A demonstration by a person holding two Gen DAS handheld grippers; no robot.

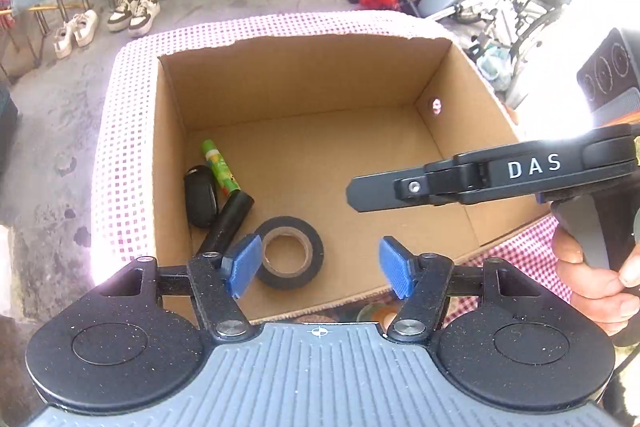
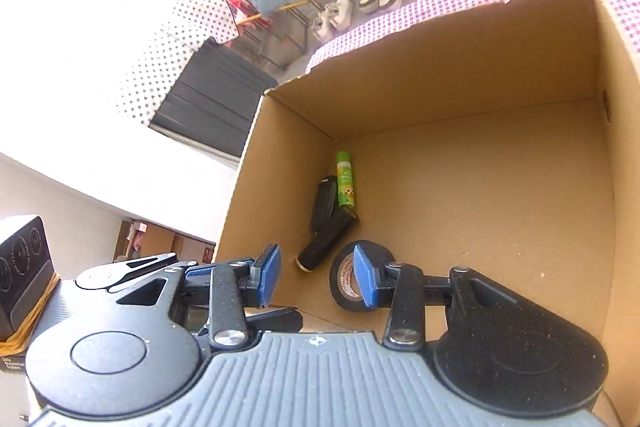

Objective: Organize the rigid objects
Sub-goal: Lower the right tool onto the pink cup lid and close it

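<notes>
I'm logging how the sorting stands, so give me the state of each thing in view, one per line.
Brown cardboard box: open-topped, upright on the checked cloth.
Black tape roll: lying flat on the box floor.
Green glue stick: lying along the left wall.
Black cylinder: lying flat beside the glue stick.
Dark oval object: resting against the left wall.
Left tool: open, empty.
Right tool: open, empty.
</notes>
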